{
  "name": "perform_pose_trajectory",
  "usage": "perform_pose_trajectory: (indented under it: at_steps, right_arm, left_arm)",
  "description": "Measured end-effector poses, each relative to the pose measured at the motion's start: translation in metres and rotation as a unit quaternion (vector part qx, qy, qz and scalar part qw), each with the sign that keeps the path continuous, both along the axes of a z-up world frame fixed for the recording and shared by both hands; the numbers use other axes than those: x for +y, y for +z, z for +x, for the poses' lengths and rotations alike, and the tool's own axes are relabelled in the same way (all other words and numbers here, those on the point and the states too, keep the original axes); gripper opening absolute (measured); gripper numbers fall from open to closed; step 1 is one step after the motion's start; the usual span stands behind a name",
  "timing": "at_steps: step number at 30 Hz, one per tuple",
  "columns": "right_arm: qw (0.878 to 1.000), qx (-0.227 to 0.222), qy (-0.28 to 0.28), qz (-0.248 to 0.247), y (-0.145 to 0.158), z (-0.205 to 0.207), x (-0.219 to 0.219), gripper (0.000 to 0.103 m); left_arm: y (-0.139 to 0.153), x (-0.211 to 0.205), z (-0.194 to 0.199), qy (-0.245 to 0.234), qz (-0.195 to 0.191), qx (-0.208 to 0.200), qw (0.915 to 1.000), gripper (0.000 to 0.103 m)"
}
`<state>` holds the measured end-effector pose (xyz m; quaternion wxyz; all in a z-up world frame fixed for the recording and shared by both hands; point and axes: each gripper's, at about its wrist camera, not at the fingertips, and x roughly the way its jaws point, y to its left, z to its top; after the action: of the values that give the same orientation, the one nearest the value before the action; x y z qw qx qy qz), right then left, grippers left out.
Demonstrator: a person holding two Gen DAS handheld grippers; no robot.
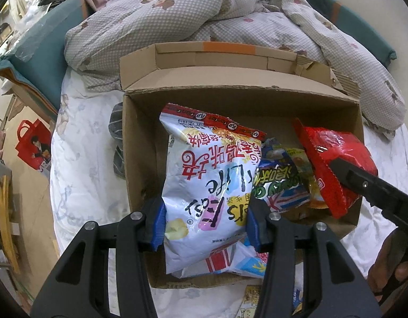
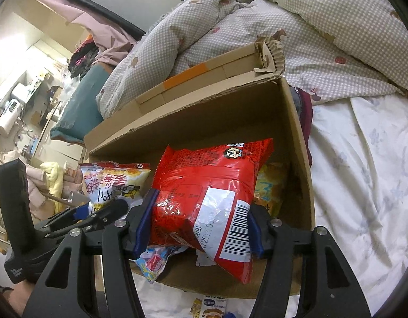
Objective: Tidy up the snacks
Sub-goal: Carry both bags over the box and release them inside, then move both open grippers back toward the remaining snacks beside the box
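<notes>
An open cardboard box point(image 1: 140, 143) sits on the bed; it also shows in the right wrist view point(image 2: 296, 122). My left gripper point(image 1: 204, 225) is shut on a white snack bag point(image 1: 204, 180) with red lettering, held over the box's left half. My right gripper point(image 2: 200, 228) is shut on a red snack bag point(image 2: 204, 185), held over the box's right side. The red bag point(image 1: 336, 159) and the right gripper's finger point(image 1: 363, 182) show in the left wrist view. A green-blue bag point(image 1: 280, 185) and a yellow bag point(image 2: 270, 185) lie inside the box.
A rumpled checked quilt point(image 1: 204, 16) lies behind the box. The white floral sheet point(image 2: 363, 159) spreads to the right. More small snack packs point(image 2: 209, 307) lie on the sheet in front of the box. A teal cushion point(image 1: 44, 53) and a red bag point(image 1: 34, 145) are at the left.
</notes>
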<state>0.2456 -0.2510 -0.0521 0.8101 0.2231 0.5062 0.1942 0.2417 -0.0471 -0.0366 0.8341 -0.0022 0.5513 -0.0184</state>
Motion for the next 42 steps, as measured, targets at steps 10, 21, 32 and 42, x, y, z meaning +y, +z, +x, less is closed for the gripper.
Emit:
perform_pose_trajectory:
  at_steps: [10,21,32,42]
  right_arm:
    - [0.999,-0.023,-0.024,0.014,0.012,-0.003,-0.007,0.101]
    - [0.999,-0.025,-0.009,0.019,0.018,-0.003,-0.004,0.101]
    - [1.0,-0.017,-0.004,0.008,0.019,-0.009,-0.003,0.101]
    - [1.0,-0.002,-0.002,-0.02,0.021,-0.03,-0.003,0.101]
  left_arm:
    - [0.016,-0.002,-0.006,0.007,0.025,-0.035,0.9991,0.089]
    - [0.023,0.001,-0.015,0.017,0.028,-0.036,0.9988,0.089]
    - [0.029,0.004,-0.033,0.023,0.032,-0.041,0.9984,0.089]
    - [0.027,0.005,-0.066,0.011,0.024,-0.043,0.9987,0.089]
